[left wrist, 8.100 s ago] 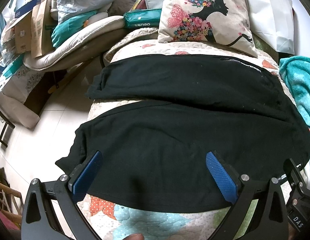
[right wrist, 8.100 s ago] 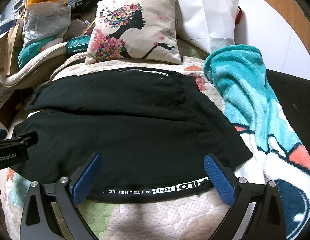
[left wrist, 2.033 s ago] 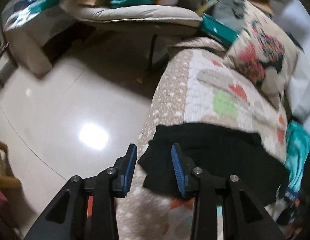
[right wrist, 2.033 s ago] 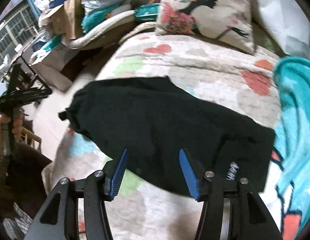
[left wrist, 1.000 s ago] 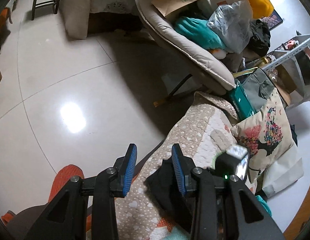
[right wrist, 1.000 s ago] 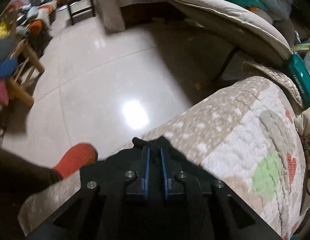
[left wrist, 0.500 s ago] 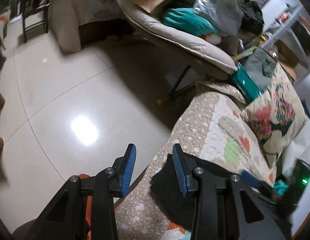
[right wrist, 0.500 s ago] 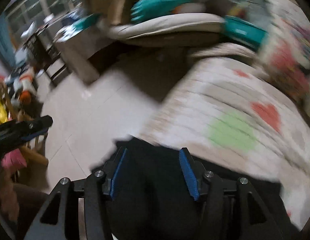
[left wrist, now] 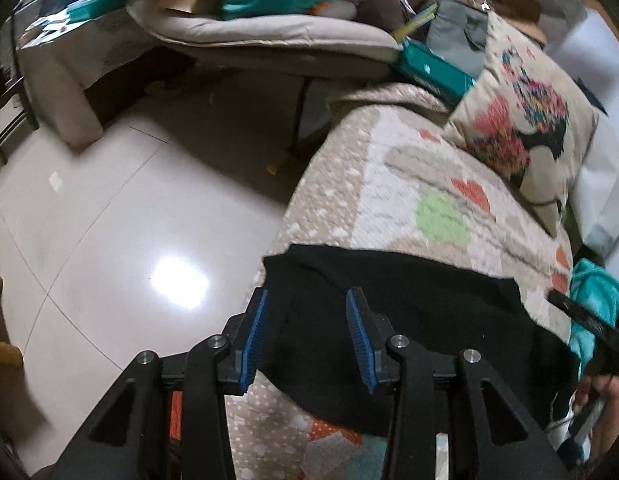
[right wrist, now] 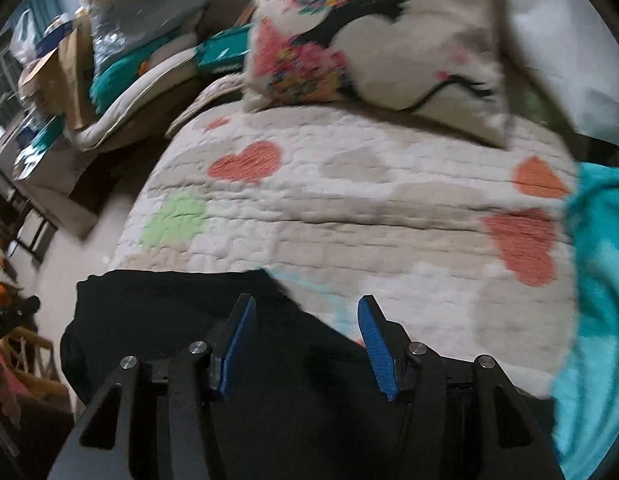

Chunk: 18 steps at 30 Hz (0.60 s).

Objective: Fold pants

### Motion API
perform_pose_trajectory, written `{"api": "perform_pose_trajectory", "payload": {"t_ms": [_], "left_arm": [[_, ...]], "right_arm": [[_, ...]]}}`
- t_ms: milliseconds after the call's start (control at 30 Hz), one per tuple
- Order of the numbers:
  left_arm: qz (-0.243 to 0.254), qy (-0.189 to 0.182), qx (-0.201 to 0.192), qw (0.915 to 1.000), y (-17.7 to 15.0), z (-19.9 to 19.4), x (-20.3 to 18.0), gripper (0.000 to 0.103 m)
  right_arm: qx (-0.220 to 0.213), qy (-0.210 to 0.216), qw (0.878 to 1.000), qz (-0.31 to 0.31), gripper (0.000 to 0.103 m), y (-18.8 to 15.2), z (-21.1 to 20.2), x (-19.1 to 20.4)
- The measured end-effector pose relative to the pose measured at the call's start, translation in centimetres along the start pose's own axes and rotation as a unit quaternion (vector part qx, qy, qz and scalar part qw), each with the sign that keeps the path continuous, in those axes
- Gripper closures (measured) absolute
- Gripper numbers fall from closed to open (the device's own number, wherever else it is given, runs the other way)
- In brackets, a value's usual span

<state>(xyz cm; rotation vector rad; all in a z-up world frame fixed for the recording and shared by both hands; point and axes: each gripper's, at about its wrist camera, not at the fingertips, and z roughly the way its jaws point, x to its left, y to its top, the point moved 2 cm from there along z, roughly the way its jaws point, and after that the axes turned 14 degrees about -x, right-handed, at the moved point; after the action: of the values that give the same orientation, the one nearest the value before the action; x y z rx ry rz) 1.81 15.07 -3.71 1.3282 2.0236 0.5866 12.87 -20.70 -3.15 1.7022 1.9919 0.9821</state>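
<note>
The folded black fabric pants (left wrist: 409, 320) lay crosswise beneath both tools. Left tool (left wrist: 307, 338), released, straddled their floor-side end; right tool (right wrist: 309, 346) hung released.

Lived-in home room, bed with heart-patterned quilt (right wrist: 349, 216), printed throw pillow (right wrist: 373, 36), teal blanket (right wrist: 597, 280), cluttered padded lounge chair (left wrist: 269, 44), cardboard boxes (right wrist: 65, 76), glossy tiled floor (left wrist: 109, 208)
</note>
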Motion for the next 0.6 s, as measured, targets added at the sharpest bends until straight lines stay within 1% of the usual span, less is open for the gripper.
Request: {"api": "perform_pose_trajectory", "payload": {"t_ms": [100,167,200,233,267,300,333,433,467,500,533,567,600], "left_arm": [[0.003,0.0,0.008,1.0,-0.2,0.4,-0.2,0.064],[-0.001,-0.003,0.014,0.9999,-0.2,0.6,-0.1,0.064],[-0.005,-0.005,0.017,0.9998,-0.2,0.8,0.0,0.064],[-0.007,-0.007,0.02,0.9997,-0.2,1.0,0.0,0.064],[-0.009,-0.009,0.022,0.9997,-0.1,1.1,-0.1,0.064],[-0.01,-0.012,0.025,0.9995,-0.1,1.2,-0.2,0.064],[-0.011,-0.014,0.027,0.9995,-0.1,1.4,-0.3,0.064],[-0.005,-0.015,0.029,0.9995,-0.1,1.8,-0.9,0.064],[-0.003,-0.014,0.029,0.9995,-0.1,1.9,-1.0,0.064],[0.001,-0.012,0.028,0.9995,-0.2,1.9,-1.2,0.064],[0.004,-0.01,0.028,0.9996,-0.2,1.9,-1.2,0.064],[0.005,-0.009,0.027,0.9996,-0.2,1.9,-1.3,0.064],[0.005,-0.01,0.026,0.9996,-0.1,1.8,-1.2,0.064]], "right_arm": [[0.014,0.008,1.0,-0.021,0.045,-0.4,2.8,1.6],[0.035,0.011,0.999,-0.034,0.045,-0.6,4.8,2.6],[0.053,0.014,0.998,-0.041,0.061,-0.8,6.0,3.2],[0.07,0.02,0.996,-0.05,0.086,-1.0,6.8,3.6],[0.085,0.006,0.994,-0.07,0.093,-1.0,7.6,4.2],[0.083,-0.001,0.993,-0.081,0.094,-0.8,8.0,4.5],[0.08,-0.01,0.993,-0.088,0.1,-0.3,8.3,4.7],[0.056,-0.049,0.994,-0.079,0.101,1.5,9.0,4.1],[0.04,-0.074,0.994,-0.076,0.1,2.3,9.0,3.7],[0.033,-0.08,0.994,-0.069,0.1,2.7,8.9,3.5],[0.026,-0.079,0.995,-0.057,0.1,3.1,8.4,3.3],[0.022,-0.064,0.997,-0.04,0.098,3.4,7.5,3.0],[0.016,-0.05,0.998,-0.026,0.094,3.6,6.1,2.6]]}}
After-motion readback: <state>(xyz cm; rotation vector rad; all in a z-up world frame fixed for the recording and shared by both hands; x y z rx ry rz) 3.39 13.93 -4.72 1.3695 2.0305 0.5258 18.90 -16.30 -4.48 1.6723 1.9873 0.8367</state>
